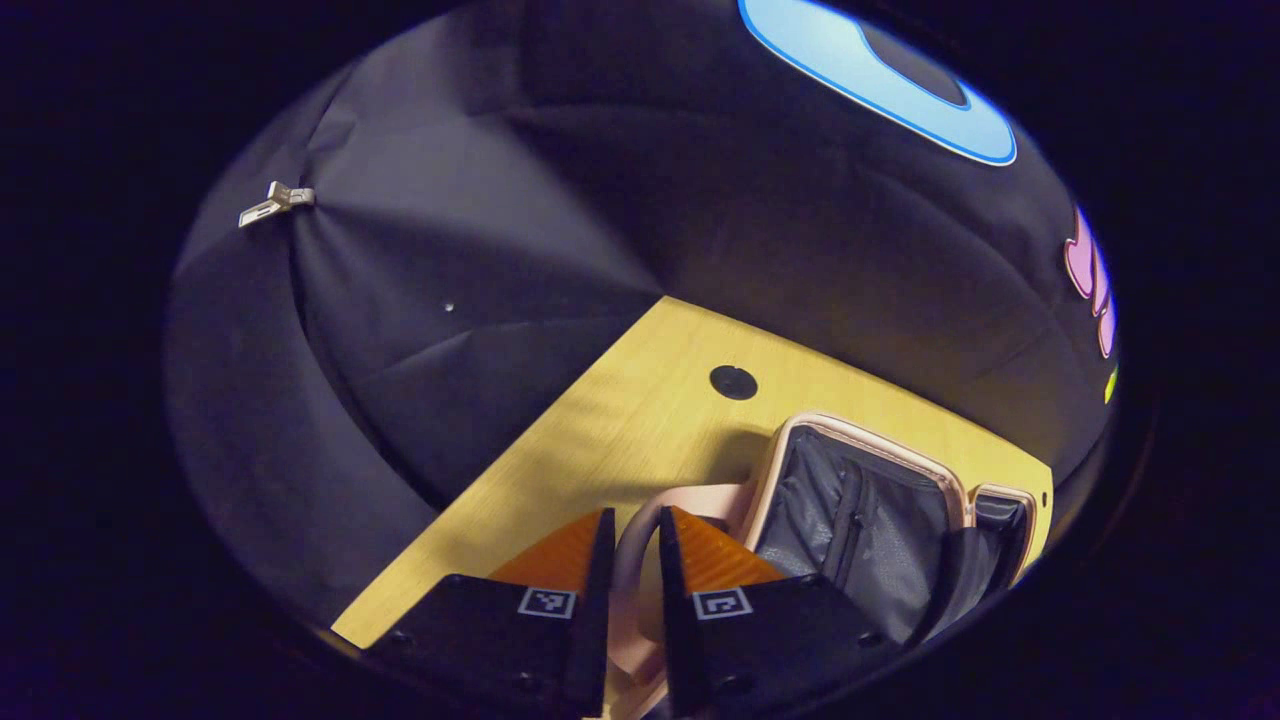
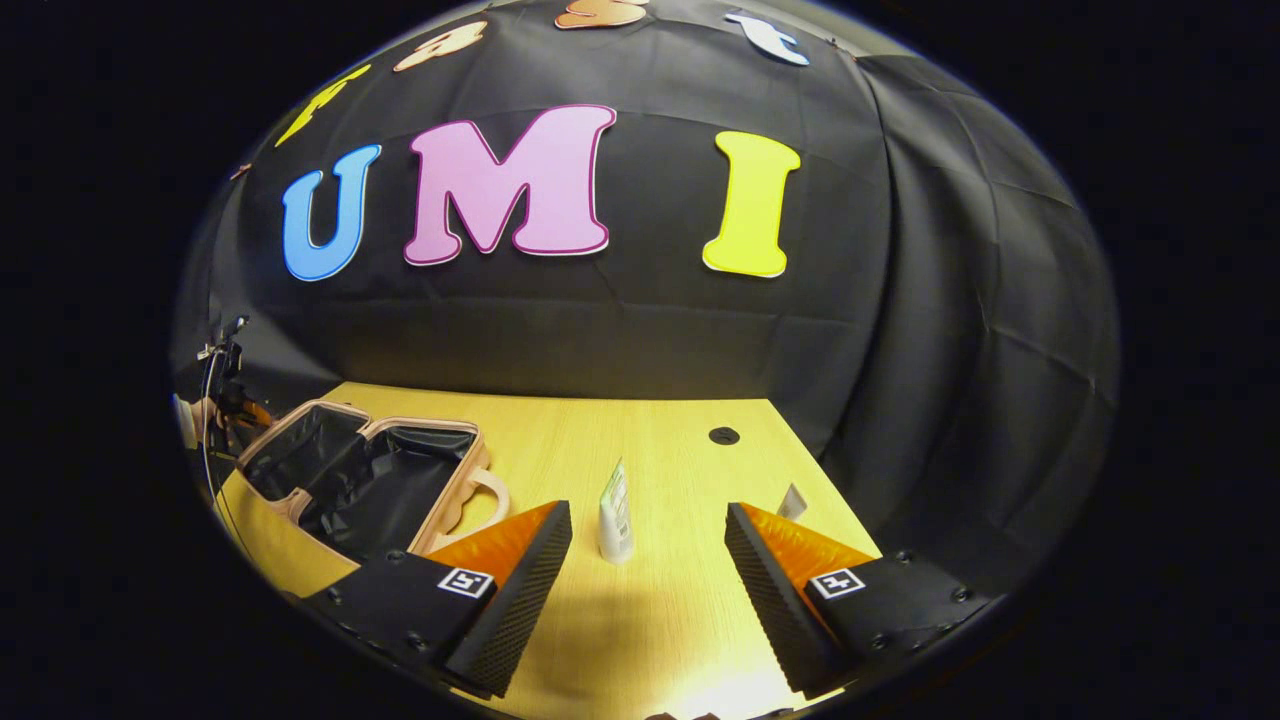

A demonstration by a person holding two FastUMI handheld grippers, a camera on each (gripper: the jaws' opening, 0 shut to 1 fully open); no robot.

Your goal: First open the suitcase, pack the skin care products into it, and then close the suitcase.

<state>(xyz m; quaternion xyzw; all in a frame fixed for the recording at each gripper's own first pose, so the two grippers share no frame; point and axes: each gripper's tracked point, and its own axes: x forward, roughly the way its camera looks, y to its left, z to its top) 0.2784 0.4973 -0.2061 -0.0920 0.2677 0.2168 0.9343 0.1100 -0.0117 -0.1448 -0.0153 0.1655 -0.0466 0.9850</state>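
The pink suitcase [image 1: 860, 450] lies open on the yellow table, its dark lining and zip pocket showing. My left gripper [image 1: 637, 515] is shut on a pink handle [image 1: 632, 545] at the suitcase's near side. In the right gripper view the open suitcase [image 2: 360, 470] lies at the left with a second handle [image 2: 485, 495] facing the table's middle. A white skin care tube [image 2: 614, 520] stands upright just ahead of my right gripper [image 2: 648, 508], which is open and holds nothing. A smaller white product [image 2: 793, 500] stands behind its right finger.
The yellow wooden table [image 2: 650, 620] has a round black cable hole [image 2: 723, 436] near its back edge. Black cloth walls close in behind and at both sides. A hand and the other gripper [image 2: 215, 395] show beyond the suitcase's far left end.
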